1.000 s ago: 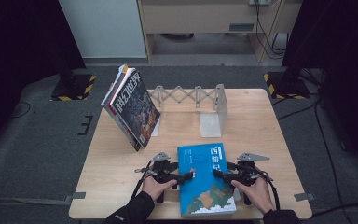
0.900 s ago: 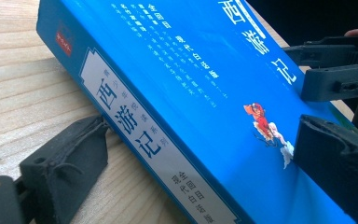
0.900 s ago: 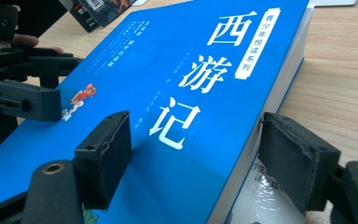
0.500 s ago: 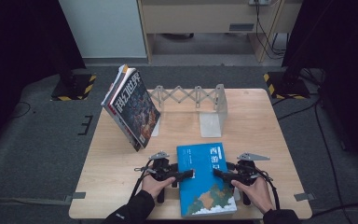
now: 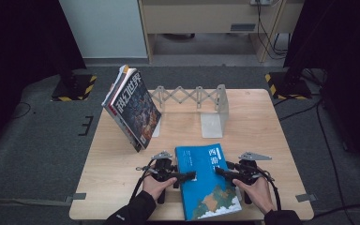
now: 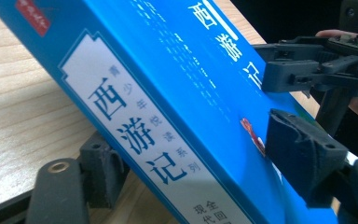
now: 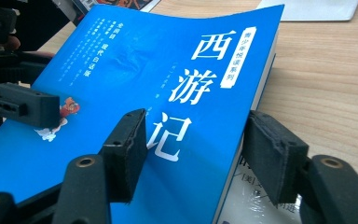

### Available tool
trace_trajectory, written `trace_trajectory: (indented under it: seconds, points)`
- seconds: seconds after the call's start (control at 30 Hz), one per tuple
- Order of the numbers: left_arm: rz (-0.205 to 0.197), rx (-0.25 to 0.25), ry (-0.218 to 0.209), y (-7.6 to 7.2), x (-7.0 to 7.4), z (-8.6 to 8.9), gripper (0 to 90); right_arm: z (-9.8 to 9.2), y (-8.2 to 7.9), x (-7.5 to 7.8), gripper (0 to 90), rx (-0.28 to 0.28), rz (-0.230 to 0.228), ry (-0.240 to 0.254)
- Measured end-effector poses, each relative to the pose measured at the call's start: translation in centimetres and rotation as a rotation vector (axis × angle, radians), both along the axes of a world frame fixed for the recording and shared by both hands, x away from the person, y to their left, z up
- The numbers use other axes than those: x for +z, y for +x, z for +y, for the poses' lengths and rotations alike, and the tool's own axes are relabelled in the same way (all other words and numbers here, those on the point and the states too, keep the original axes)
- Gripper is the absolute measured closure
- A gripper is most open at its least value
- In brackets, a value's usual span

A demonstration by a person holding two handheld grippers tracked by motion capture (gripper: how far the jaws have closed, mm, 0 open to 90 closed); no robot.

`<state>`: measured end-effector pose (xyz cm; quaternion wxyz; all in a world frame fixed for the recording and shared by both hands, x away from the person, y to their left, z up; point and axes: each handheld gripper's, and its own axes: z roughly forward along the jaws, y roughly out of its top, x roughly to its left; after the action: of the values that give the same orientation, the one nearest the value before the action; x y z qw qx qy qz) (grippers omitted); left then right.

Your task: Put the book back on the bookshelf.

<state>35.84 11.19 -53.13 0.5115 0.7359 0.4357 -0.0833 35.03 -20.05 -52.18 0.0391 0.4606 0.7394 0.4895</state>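
— So how far along were you?

— My left hand-held gripper [image 5: 191,175] and right hand-held gripper [image 5: 219,170] had just been closing on opposite edges of the blue book [image 5: 206,180], jaws straddling it, lying near me on the surface [image 5: 262,122].

— And left?

— Lifting it into the expanding metal bookend [image 5: 194,98]; the leaning magazines [image 5: 133,108] crowded its left end.

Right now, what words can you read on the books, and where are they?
"西游记": front cover of the flat blue paperback book, in big white letters.
"西游记": its white spine label.
"青少年悦读系列": small, on that label and on the cover's white tab.
"科幻世界": cover of the dark leaning magazine.
Other small print: too blurred to read.
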Motion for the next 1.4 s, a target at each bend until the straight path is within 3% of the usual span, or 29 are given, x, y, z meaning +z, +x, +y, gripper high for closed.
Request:
trace_trajectory:
  seconds: [0.1, 0.17, 0.23, 0.33, 0.47, 0.63, 0.83, 1.0, 1.13, 1.4]
  points:
    - [0.003, 0.009, -0.012, 0.0, 0.0, 0.2, 27.4, -0.1, 0.1, 0.0, 40.2, 0.006, 0.007, 0.003]
    - [0.011, 0.024, -0.074, 0.1, 0.2, 0.7, 37.1, -0.3, 0.0, 0.1, 39.8, 0.004, 0.006, -0.002]
    - [0.001, 0.02, -0.059, 0.0, 0.5, 0.6, 39.5, -0.6, -0.2, 0.0, 39.7, 0.003, 0.015, 0.009]
    - [0.021, 0.028, -0.061, 0.1, 0.2, 0.6, 38.8, -0.5, -0.3, -0.2, 39.2, -0.013, 0.025, 0.022]
    - [0.005, 0.021, -0.041, 0.0, 0.4, 0.2, 36.7, -0.5, -0.3, -0.1, 41.8, -0.019, 0.033, 0.022]
    - [0.003, 0.017, -0.035, 0.2, 0.5, -0.5, 37.5, -0.7, -0.2, 0.1, 45.8, -0.015, 0.02, 0.014]
    - [0.027, 0.005, -0.022, 0.7, 0.7, -1.4, 38.5, -0.6, -0.1, 0.1, 46.8, -0.011, 0.02, 0.025]
    - [0.038, 0.003, -0.024, 0.8, 0.7, -1.4, 39.3, -0.7, 0.0, 0.0, 46.2, -0.008, 0.027, 0.026]
    - [0.035, 0.014, -0.032, 0.6, 0.7, -1.4, 40.8, -0.4, -0.1, -0.2, 36.3, 0.015, 0.023, 0.018]
    - [0.059, 0.024, -0.067, 0.6, 1.0, -1.2, 45.7, -0.3, -0.3, -0.3, 36.4, -0.001, 0.049, 0.041]
